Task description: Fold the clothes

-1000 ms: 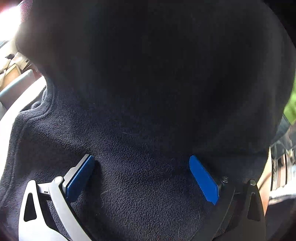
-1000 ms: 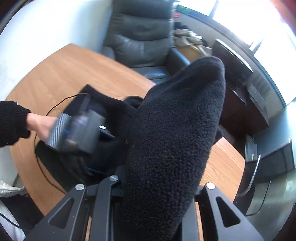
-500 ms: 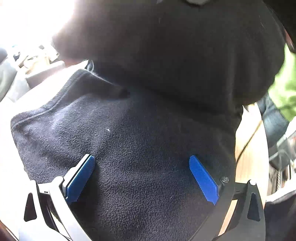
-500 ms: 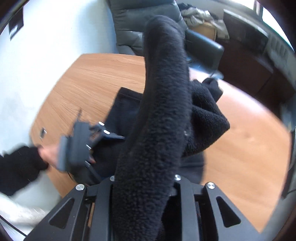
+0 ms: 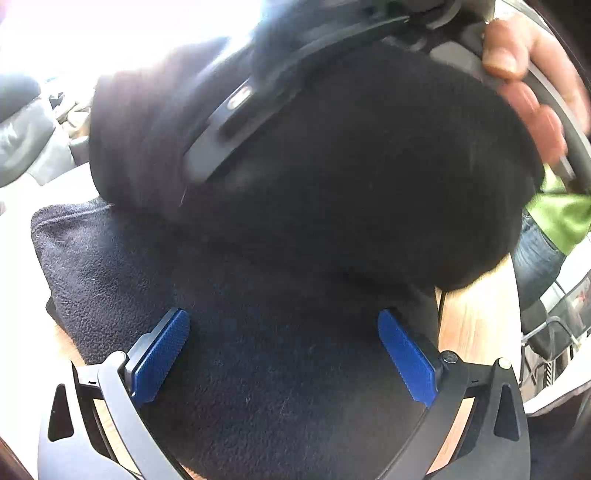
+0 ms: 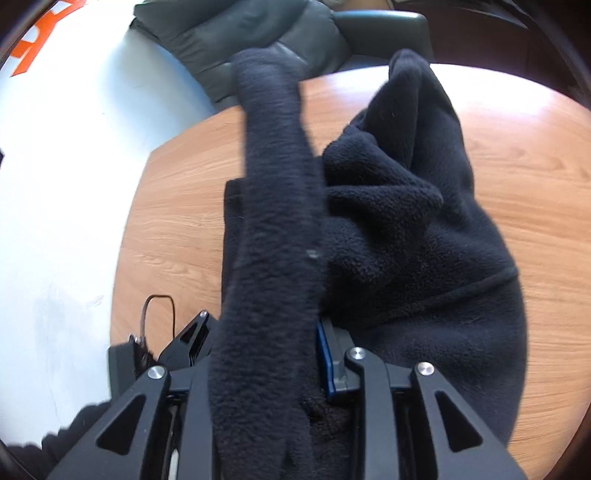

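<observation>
An office or lounge room: a rounded wooden bench stands by a white wall, with a grey leather armchair behind.

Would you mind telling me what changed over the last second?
The right hand-held gripper carried the fleece sleeve over the left hand-held gripper, tilting down toward the table. Unchanged: right stays clamped on the sleeve, left stays open on the fleece.

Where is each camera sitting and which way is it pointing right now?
Left wrist: on the left gripper, jaws spread, facing flat fleece; ahead, fingers holding the other tool.
Right wrist: on the right gripper, looking down at the table, shut on a sleeve.
Shared: the fleece, the table.
</observation>
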`<control>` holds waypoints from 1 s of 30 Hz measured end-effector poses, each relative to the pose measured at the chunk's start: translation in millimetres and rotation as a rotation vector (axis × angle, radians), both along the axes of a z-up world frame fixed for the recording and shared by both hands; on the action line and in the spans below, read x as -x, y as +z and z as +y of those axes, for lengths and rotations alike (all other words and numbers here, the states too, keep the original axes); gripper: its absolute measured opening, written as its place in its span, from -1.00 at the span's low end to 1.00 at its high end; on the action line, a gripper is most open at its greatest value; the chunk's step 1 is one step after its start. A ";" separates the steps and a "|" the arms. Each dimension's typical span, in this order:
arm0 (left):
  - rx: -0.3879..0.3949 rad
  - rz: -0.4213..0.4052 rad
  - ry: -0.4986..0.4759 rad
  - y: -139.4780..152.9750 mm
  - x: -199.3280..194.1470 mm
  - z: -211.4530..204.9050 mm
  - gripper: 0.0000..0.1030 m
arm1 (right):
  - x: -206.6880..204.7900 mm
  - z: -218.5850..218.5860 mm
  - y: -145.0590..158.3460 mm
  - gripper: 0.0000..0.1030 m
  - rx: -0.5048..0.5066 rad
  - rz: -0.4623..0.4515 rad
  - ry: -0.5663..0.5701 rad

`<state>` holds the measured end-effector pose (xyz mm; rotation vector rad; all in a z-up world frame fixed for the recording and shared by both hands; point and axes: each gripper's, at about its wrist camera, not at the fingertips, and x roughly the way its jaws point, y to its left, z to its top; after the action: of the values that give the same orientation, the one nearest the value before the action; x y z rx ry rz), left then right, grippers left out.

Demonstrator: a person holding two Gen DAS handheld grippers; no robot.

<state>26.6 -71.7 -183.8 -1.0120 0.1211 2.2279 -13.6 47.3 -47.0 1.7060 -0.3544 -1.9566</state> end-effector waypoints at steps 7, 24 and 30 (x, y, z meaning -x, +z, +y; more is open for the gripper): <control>0.002 0.001 -0.001 5.9 -6.9 -6.1 0.99 | 1.4 -37.9 -0.8 0.23 0.002 -0.012 -0.038; -0.044 -0.013 0.074 31.2 -23.0 -12.5 0.98 | -179.5 17.2 68.6 1.00 -0.310 0.782 0.656; -0.042 -0.010 0.058 32.8 -19.2 -2.9 0.98 | -165.8 -33.6 -1.9 0.63 -0.457 1.039 0.679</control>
<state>45.8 -74.6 -151.0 -1.0162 0.0413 2.2674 152.2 13.7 -48.9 0.6292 0.9612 -2.1121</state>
